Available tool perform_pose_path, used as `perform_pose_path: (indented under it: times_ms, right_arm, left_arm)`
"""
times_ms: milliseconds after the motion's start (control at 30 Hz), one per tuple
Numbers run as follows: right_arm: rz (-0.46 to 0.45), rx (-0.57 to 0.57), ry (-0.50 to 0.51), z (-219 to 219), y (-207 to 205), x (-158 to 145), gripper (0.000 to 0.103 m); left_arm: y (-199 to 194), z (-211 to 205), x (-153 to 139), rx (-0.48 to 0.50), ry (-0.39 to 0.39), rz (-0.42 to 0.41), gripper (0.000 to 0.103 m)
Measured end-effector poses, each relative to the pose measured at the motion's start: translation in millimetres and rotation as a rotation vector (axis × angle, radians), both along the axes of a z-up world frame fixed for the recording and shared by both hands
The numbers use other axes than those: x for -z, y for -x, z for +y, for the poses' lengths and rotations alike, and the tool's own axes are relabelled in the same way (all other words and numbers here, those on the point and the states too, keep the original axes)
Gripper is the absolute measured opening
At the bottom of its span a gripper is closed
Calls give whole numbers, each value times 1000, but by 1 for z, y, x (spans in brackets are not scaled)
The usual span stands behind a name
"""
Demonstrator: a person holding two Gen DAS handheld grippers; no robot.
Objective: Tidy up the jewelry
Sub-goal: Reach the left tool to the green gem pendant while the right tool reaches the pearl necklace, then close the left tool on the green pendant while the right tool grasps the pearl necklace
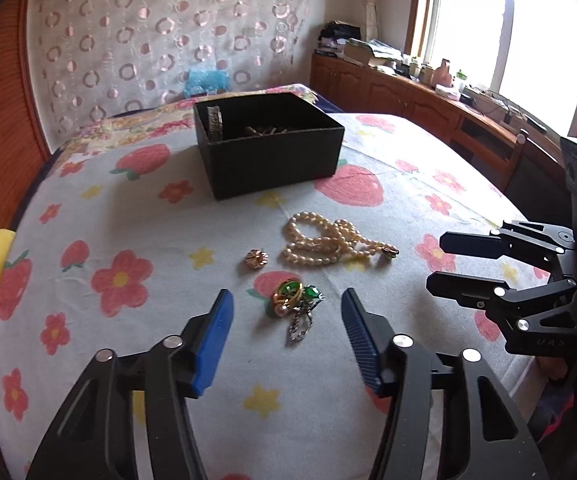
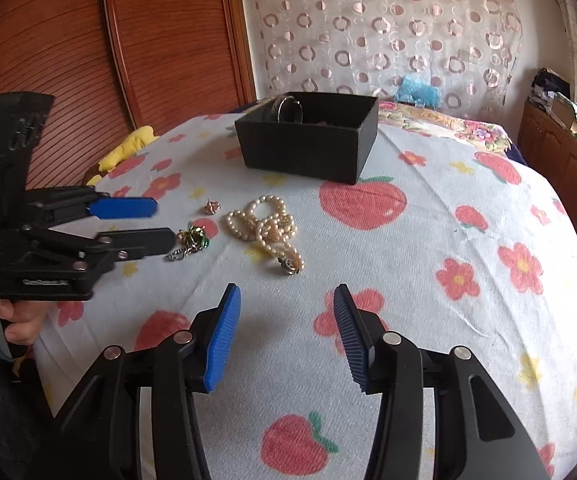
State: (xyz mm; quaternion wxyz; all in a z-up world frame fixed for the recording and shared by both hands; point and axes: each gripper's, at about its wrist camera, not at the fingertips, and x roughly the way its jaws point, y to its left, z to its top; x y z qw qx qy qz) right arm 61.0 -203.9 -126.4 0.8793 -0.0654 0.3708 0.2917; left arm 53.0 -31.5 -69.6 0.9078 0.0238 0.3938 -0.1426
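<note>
item: jewelry sort, pick-up stage, nothing yet lifted.

left gripper (image 1: 286, 312): jaws spread wide, empty, blue pads either side of the green-and-gold trinket cluster (image 1: 294, 296) in the lower centre of the left wrist view. the cluster, with a short silver chain (image 1: 299, 326) trailing from it, lies between and just ahead of the fingertips, apart from both pads.

right gripper (image 2: 286, 308): jaws wide, empty, lower centre of the right wrist view; pearl necklace (image 2: 266, 224) lies ahead of it, mid-frame, not between the fingers.

other loose piece: small rose-gold flower earring (image 1: 257, 258), just left of the pearls.

destination: black open box (image 1: 268, 148), upper centre, on the strawberry-print bedsheet (image 1: 128, 208), already holding some pieces; contents hard to make out.

step, by judgement: approach on the green cluster by the left tool. next move likely calls for a slight advance and lowering, then closing low enough to catch the chain along with it.

risk: chain may slip loose.
</note>
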Motion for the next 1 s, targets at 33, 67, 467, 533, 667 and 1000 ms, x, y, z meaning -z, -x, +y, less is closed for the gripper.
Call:
perform_pose_path:
  times_ms: [33, 67, 467, 533, 667, 1000]
  right_arm:
    - [8, -1, -3, -1, -1, 2, 51]
    - [11, -2, -4, -1, 0, 3, 51]
    - [-7, -19, -1, 2, 3, 2, 51]
    - [-7, -23, 3, 3, 4, 2, 51]
    - [-4, -26, 4, 3, 3, 3, 51]
    - [-4, -25, 6, 4, 3, 3, 51]
  left_arm:
    - [-3, -2, 1, 3, -1, 4, 49]
    - [-4, -3, 2, 5, -2, 6, 47]
    - [-15, -8, 14, 1, 11, 60, 24]
    - [-14, -6, 14, -2, 22, 59, 17]
    - [-14, -1, 12, -6, 42, 55, 10]
    - [-13, 11, 10, -37, 49, 36, 2]
